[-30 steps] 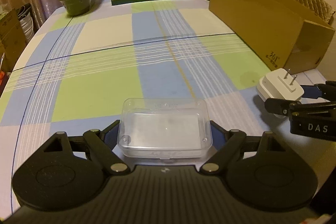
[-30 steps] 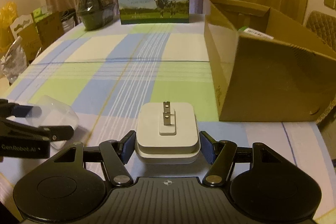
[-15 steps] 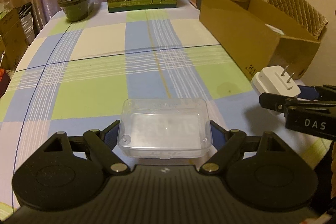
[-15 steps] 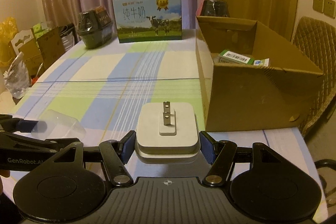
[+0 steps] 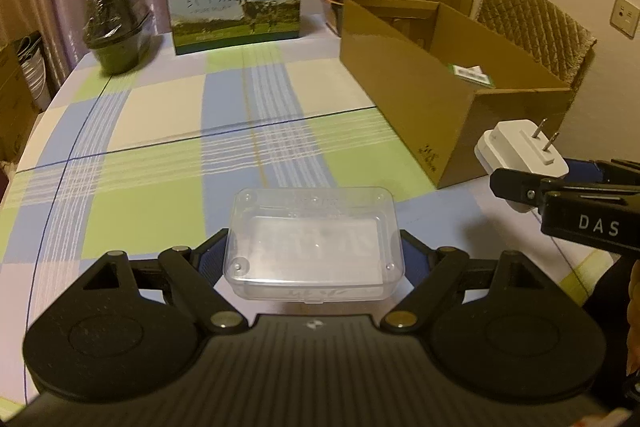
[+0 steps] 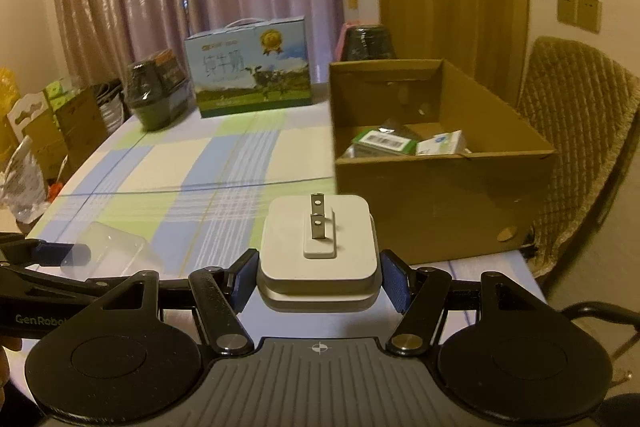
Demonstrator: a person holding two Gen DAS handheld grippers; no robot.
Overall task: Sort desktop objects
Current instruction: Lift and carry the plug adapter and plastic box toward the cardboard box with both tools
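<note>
Left tool (image 5: 314, 259) — its two blue-padded fingers are closed against the short ends of a clear plastic case (image 5: 314, 243), which is held level, lid side up, above the plaid tabletop (image 5: 160, 163). Right tool (image 6: 318, 277) — its fingers clamp the sides of a white plug adapter (image 6: 318, 247), whose two flat metal prongs point upward; the adapter is likewise carried off the tabletop. In the left wrist view the adapter (image 5: 520, 151) appears at the right edge, just in front of the near end wall of an open cardboard box (image 5: 452, 107). In the right wrist view the box (image 6: 440, 187) stands directly ahead and to the right of the adapter, near the tabletop's right side; several small packaged items with barcode labels (image 6: 384, 143) lie inside it. The clear case shows at lower left of that view (image 6: 116, 251), well apart from the box. Far end of the tabletop: a blue milk carton with a cow picture (image 5: 236, 7), flanked by two dark wrapped containers (image 5: 118, 27). A quilted chair (image 6: 576, 131) stands beside the box.
</note>
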